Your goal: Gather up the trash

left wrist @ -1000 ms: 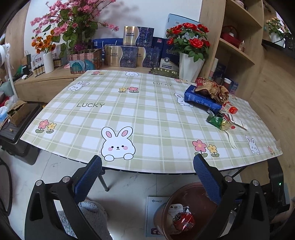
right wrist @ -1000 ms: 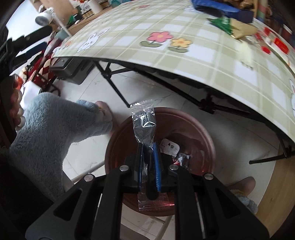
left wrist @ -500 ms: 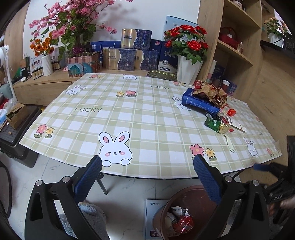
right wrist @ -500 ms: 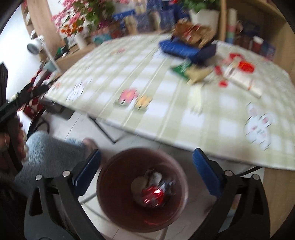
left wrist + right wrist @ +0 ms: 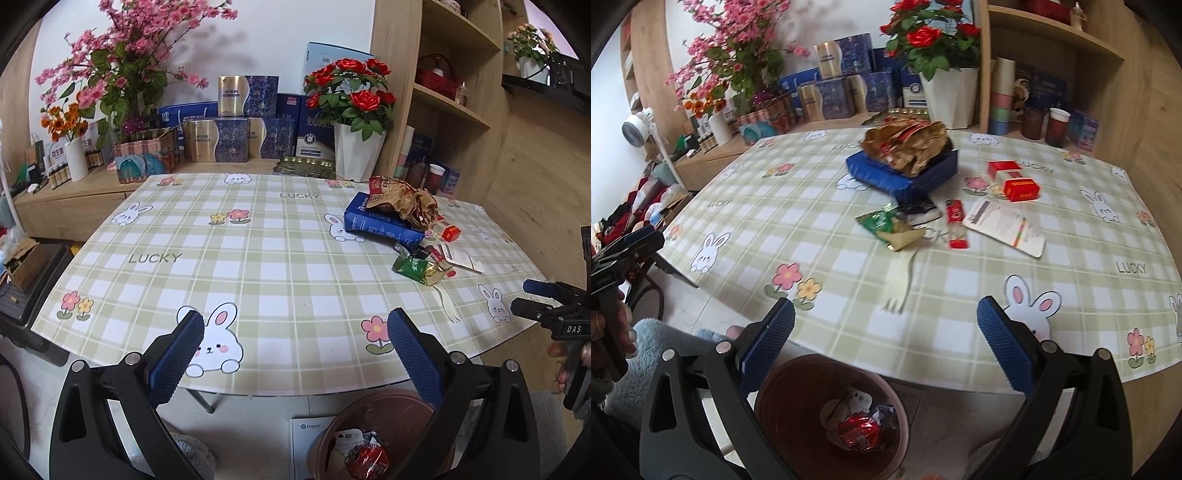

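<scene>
Both tongs, left gripper [image 5: 295, 339] and right gripper [image 5: 885, 325]: spread, empty | next: green wrapper [image 5: 884, 225] | approach low, clamp crumpled middle, carry to bin [image 5: 798, 391].

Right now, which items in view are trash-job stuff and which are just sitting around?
Job:
- brown bin
- green wrapper
- crumpled brown bag
- red stick packet
- plastic fork

Lying about:
- rose pot
- gift boxes
- paper cups

A checked tablecloth [image 5: 258, 266] with rabbits and flowers fills the middle. At 12 o'clock stand gift boxes [image 5: 218, 140]; at 1 o'clock, red roses in a white pot [image 5: 356, 151]; at 11 o'clock, pink blossoms [image 5: 122, 70]. Wooden shelves [image 5: 454, 99] rise at 2 o'clock.
</scene>
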`<state>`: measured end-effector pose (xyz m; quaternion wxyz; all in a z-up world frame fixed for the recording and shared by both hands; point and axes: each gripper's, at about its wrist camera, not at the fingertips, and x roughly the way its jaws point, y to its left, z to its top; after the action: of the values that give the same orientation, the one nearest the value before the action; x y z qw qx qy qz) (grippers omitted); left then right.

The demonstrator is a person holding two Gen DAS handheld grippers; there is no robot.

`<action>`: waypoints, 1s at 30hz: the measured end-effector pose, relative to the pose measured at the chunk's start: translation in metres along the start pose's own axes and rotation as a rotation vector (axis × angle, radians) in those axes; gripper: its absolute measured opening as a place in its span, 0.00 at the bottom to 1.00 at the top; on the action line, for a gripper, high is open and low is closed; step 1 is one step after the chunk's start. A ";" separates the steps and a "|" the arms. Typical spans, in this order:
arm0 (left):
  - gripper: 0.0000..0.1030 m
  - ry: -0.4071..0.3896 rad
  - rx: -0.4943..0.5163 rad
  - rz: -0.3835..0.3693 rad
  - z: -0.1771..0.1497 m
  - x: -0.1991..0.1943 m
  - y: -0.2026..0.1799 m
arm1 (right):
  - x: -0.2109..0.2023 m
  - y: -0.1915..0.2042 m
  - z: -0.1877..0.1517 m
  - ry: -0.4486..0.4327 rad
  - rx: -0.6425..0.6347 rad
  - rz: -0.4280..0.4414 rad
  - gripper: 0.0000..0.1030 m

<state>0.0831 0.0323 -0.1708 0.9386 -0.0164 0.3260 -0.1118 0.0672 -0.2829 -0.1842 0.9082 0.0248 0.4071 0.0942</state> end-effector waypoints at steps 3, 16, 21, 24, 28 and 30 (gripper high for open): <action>0.94 0.002 0.009 -0.013 0.006 0.006 -0.005 | -0.002 -0.010 0.002 -0.018 0.020 0.012 0.95; 0.94 0.041 0.062 -0.046 0.020 0.035 -0.034 | 0.009 -0.054 0.000 -0.026 0.119 0.018 0.95; 0.94 0.065 0.070 -0.086 0.028 0.055 -0.050 | 0.016 -0.067 -0.001 -0.019 0.134 -0.002 0.95; 0.94 0.064 0.087 -0.115 0.039 0.067 -0.067 | 0.020 -0.073 -0.001 -0.016 0.134 -0.012 0.95; 0.94 0.045 0.166 -0.155 0.064 0.092 -0.101 | 0.027 -0.081 0.002 -0.006 0.145 -0.020 0.95; 0.94 0.040 0.221 -0.172 0.078 0.108 -0.119 | 0.030 -0.085 0.005 -0.003 0.156 -0.016 0.95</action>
<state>0.1896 -0.1107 -0.1623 0.9149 0.0615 0.3279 -0.2272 0.1032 -0.3604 -0.2133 0.9049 0.0922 0.4118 0.0549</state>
